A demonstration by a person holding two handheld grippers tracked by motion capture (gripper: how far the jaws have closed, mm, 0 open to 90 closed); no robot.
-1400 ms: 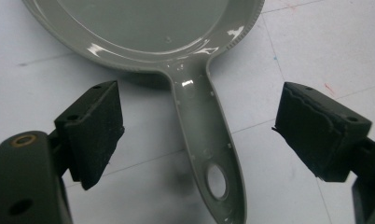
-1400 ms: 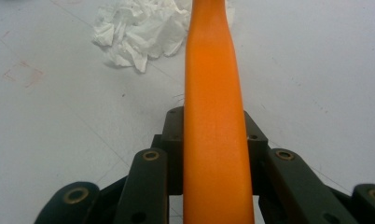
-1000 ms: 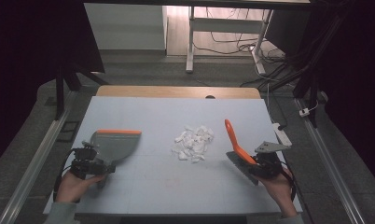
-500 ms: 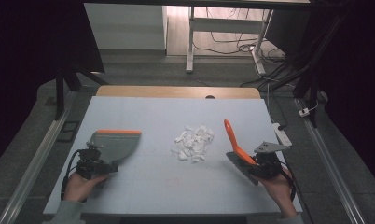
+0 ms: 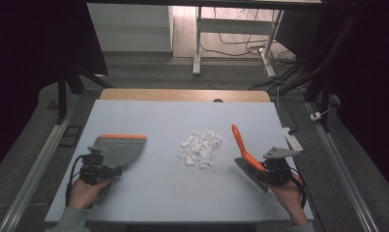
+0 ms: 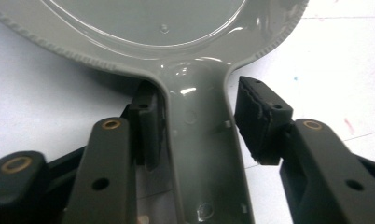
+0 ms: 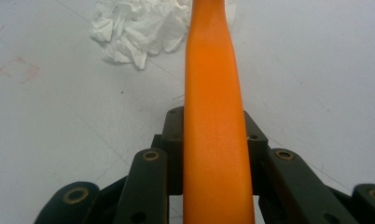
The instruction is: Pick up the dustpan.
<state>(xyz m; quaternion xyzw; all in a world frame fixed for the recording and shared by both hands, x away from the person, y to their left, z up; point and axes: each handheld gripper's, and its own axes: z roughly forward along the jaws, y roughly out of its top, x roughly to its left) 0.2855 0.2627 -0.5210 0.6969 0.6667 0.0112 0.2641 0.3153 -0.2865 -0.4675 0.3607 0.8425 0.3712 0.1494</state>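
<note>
Left hand-held gripper (image 5: pixel 103 170): sat astride the handle (image 6: pixel 202 154) of a grey dustpan (image 5: pixel 119 149), jaws just closing, one pad (image 6: pixel 148 126) against it, the other a sliver off, so not yet gripped. Lay flat at the left of the pale surface (image 5: pixel 183 116), orange lip on the far side, probably ready to catch sweepings. Right hand-held gripper (image 5: pixel 267 173): stayed clamped on an orange-handled brush (image 5: pixel 241 145), handle angled up toward crumpled white paper scraps (image 5: pixel 201 149) heaped mid-surface between both tools.

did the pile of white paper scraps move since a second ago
No. The pile of white paper scraps sits at the same spot on the table, between the dustpan and the orange brush.
</note>
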